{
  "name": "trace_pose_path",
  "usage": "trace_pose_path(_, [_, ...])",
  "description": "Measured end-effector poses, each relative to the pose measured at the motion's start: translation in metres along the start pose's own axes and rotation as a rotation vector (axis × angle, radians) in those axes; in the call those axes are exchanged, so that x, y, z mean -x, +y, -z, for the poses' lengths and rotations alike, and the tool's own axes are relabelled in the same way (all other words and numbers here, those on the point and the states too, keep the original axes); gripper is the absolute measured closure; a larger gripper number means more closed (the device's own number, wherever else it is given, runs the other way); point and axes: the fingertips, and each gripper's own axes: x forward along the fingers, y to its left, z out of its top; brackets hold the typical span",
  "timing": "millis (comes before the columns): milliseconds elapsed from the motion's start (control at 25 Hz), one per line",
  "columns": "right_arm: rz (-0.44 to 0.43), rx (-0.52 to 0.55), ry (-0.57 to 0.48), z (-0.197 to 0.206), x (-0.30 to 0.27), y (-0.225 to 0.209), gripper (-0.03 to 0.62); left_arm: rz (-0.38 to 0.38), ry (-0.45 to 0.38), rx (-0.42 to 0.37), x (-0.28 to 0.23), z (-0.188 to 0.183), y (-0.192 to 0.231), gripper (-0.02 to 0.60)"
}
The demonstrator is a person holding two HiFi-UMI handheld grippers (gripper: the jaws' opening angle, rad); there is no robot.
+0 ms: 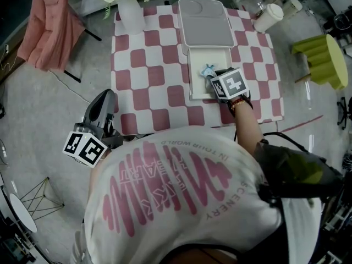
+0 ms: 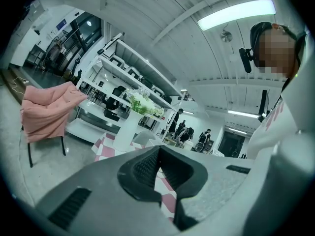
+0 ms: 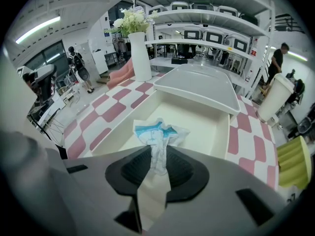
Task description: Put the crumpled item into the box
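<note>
The crumpled item, white paper with blue print, rests inside the open white box on the checkered table. My right gripper points steeply down into the box. In the right gripper view the crumpled item runs up between the jaws of the right gripper, and both pads touch its narrow tail. The box wall lies beyond, with the lid folded back behind it. My left gripper hangs off the table's left front corner; in its own view the left gripper holds nothing and its jaw tips meet.
A white vase of flowers stands at the table's far left corner and a paper cup at the far right. A green stool is right of the table, and a chair draped in pink cloth is left of it.
</note>
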Motion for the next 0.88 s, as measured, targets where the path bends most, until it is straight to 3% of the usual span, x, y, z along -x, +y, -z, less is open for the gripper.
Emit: trace_pose_path(880, [0.009,0.006,0.007,0.002,0.0016,-0.0008,0.488,0.03,0.029,-0.004,-0.0088,0.0021,-0.0008,0.574])
